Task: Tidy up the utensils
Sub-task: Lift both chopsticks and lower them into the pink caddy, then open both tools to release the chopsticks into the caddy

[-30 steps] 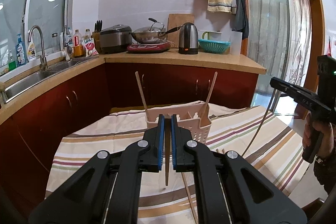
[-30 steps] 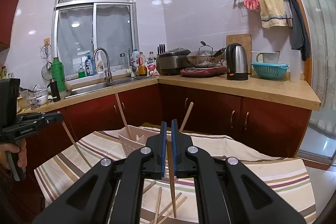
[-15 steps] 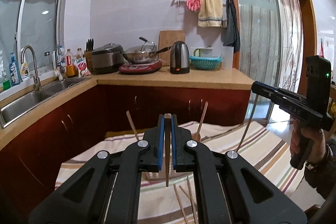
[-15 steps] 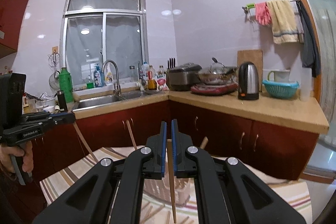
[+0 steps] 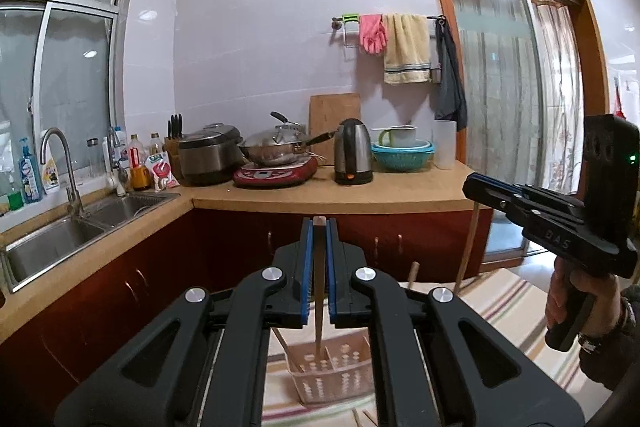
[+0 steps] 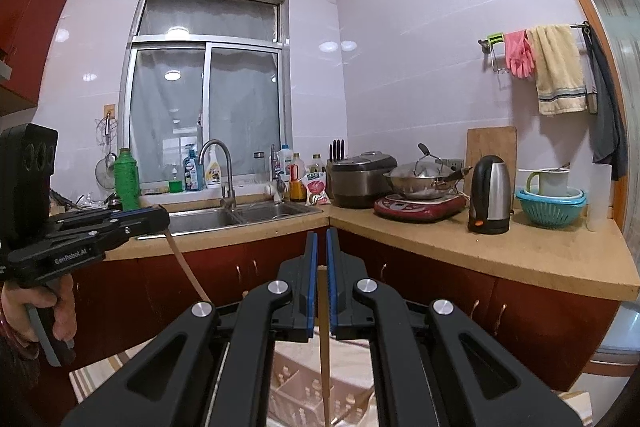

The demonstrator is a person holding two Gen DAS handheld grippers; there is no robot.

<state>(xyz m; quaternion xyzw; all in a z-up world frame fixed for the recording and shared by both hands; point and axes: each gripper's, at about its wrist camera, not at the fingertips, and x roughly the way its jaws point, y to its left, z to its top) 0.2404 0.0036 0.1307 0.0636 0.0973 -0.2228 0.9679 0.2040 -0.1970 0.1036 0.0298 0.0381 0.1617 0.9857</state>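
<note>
Both grippers have risen since a second ago; the pink basket (image 5: 330, 373) now sits low, under the jaws. Left gripper (image 5: 319, 227) clamped on a wooden chopstick (image 5: 318, 303), long axis vertical, lower tip hanging just above the basket. Right gripper (image 6: 321, 239) likewise pinches its own chopstick (image 6: 325, 367), upright, pointing down over the basket, above the striped table (image 5: 508, 303).

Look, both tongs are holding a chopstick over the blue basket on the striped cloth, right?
Not quite: the basket is pale pink, as the left wrist view shows. Both the left tongs and right tongs do hold a chopstick above it, over the striped cloth.
</note>
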